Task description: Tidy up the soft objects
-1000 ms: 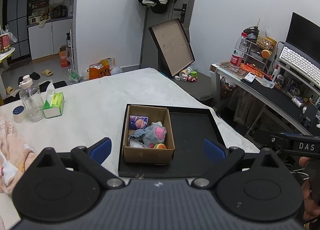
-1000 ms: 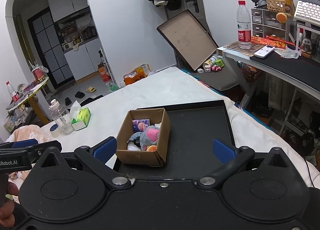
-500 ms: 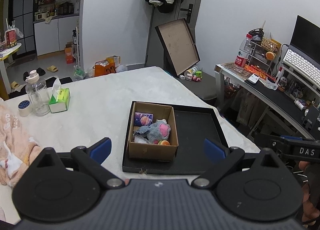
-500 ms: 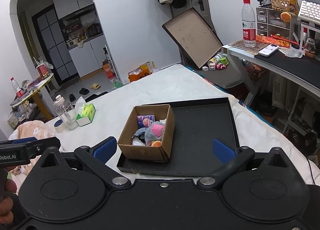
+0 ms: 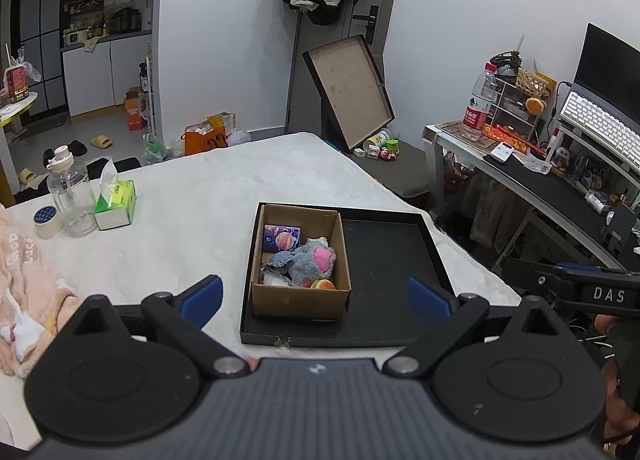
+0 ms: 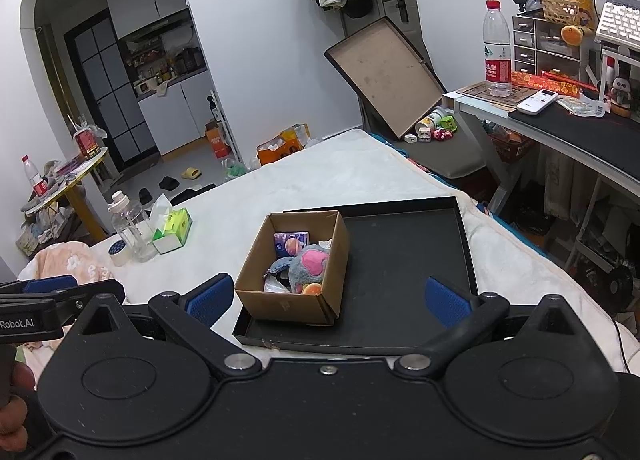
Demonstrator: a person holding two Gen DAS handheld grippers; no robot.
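A brown cardboard box [image 5: 298, 302] stands in the left part of a shallow black tray [image 5: 392, 260] on a white blanket. In the box lie a grey plush toy with a pink patch [image 5: 314, 262], a purple packet [image 5: 281, 238] and a small orange ball [image 5: 323, 284]. My left gripper [image 5: 316, 296] is open and empty, held back from the tray's near edge. In the right wrist view the box [image 6: 288, 302], tray [image 6: 404, 260] and plush [image 6: 308, 266] show again. My right gripper [image 6: 328, 296] is open and empty, also short of the tray.
A clear bottle [image 5: 70, 190], a green tissue pack [image 5: 116, 202] and a tape roll [image 5: 46, 220] stand at the far left of the bed. A pink cloth [image 5: 24, 276] lies at the left edge. A cluttered desk [image 5: 540, 176] stands to the right.
Both grippers have pulled back and up, so the box and tray sit farther off and more of the room shows. Both jaws stay open.
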